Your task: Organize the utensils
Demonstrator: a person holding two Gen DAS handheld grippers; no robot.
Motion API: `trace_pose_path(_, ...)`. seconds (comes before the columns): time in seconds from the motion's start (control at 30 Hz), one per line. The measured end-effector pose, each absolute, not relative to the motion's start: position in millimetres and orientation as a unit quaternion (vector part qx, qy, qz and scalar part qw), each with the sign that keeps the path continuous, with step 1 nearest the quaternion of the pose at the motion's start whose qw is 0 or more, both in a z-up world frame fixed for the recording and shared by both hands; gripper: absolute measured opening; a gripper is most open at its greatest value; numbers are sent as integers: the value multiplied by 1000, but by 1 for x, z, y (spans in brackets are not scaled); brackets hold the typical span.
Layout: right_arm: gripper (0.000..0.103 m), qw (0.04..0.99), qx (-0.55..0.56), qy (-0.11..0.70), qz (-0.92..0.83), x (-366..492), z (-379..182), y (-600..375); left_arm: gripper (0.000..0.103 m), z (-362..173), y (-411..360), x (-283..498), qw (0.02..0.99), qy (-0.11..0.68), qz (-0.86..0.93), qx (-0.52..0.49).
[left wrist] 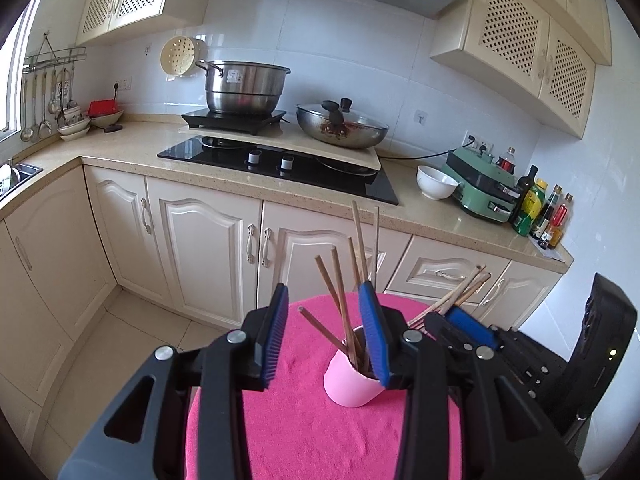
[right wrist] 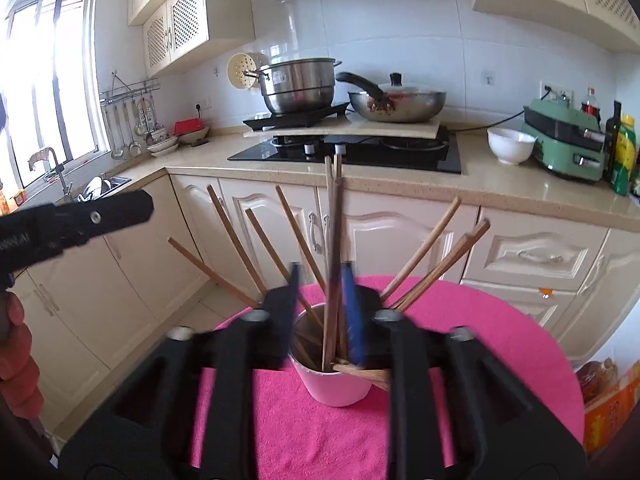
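Note:
A pink cup [left wrist: 352, 380] [right wrist: 336, 388] stands on a round table under a pink cloth [left wrist: 312, 420] [right wrist: 480, 340]. Several wooden chopsticks [left wrist: 340, 300] [right wrist: 424, 252] fan out of it. My left gripper [left wrist: 324, 332] hovers open just above the cup, its pads apart and pressing nothing. My right gripper [right wrist: 322, 312] is open over the cup's mouth. A blurred upright pair of chopsticks [right wrist: 333, 240] stands between its pads with its lower ends in the cup. The right gripper's blue pad [left wrist: 468, 320] shows just right of the cup in the left wrist view.
Beyond the table runs a kitchen counter [left wrist: 224, 168] with a hob [left wrist: 280, 168], steel pot [left wrist: 244, 86], wok [left wrist: 340, 128], white bowl [left wrist: 436, 182], green appliance [left wrist: 484, 184] and bottles [left wrist: 540, 208]. A black chair [left wrist: 600, 340] stands right; an orange box [right wrist: 608, 412] sits low right.

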State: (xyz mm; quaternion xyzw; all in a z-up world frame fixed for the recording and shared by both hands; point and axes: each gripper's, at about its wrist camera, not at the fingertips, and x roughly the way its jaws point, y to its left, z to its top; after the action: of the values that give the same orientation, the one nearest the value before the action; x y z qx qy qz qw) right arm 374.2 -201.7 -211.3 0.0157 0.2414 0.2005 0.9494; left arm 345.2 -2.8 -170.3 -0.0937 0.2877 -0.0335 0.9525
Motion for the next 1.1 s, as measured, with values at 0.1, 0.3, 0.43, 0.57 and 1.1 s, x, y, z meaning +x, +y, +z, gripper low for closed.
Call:
trace_pose_path(0.1, 50, 951, 19, 236, 197, 371, -208, -204, 37, -169, -4, 344, 952, 290, -32, -89)
trace_pose_path(0.3, 50, 955, 27, 235, 179, 364, -200, -211, 37, -167, -6, 341, 951, 296, -34, -84)
trace_pose_path(0.43, 50, 957, 33, 234, 165, 357, -192, -216, 37, -164, -11, 338, 951, 298, -37, -74)
trace_pose_path(0.57, 51, 960, 39, 237, 145, 346, -183, -220, 37, -160, -17, 331, 952, 297, -40, -64)
trace_pose_path(1.1, 60, 965, 67, 230, 109, 261, -119, -232, 37, -101, -31, 254, 965, 254, -46, -38)
